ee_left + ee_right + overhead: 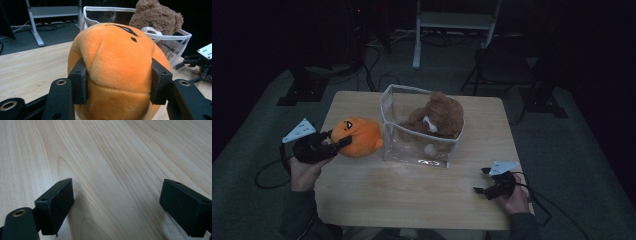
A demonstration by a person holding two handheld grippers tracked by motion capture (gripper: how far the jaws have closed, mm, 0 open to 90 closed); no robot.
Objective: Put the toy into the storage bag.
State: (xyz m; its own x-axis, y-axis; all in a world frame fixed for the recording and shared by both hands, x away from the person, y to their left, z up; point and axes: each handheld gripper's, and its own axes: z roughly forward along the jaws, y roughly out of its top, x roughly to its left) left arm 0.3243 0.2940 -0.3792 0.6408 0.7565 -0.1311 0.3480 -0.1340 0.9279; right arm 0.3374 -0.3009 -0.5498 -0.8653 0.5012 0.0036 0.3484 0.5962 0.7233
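- A pale wooden table (412,195) is filling the middle of the high view, and a person's forearms are coming in from six o'clock.
- A clear plastic storage bin with a white fabric rim (419,150) is standing open-topped at the table's centre; a brown furry teddy bear (439,116) is sitting inside it, head poking above the rim.
- A round orange plush toy with black stitched eyes (359,136) is lying just beside the bin's wall, at nine o'clock from it, close enough that it may be touching.
- The left gripper (332,143) is clamping that plush from its own nine o'clock side. In the left gripper view its two black pads are pressing dents into the orange fabric (117,70) on either side, jaws about half spread around the soft body.
- From this grip the bin's opening is lying towards three o'clock and a little higher, so I judge the coming move to be a lift over the rim and across; the left hand is by far the nearer one.
- The right gripper (484,181) is resting near the table's front right corner, at about five o'clock from the bin, well apart from it. Its jaws are standing wide with nothing between them but bare wood grain (117,170).
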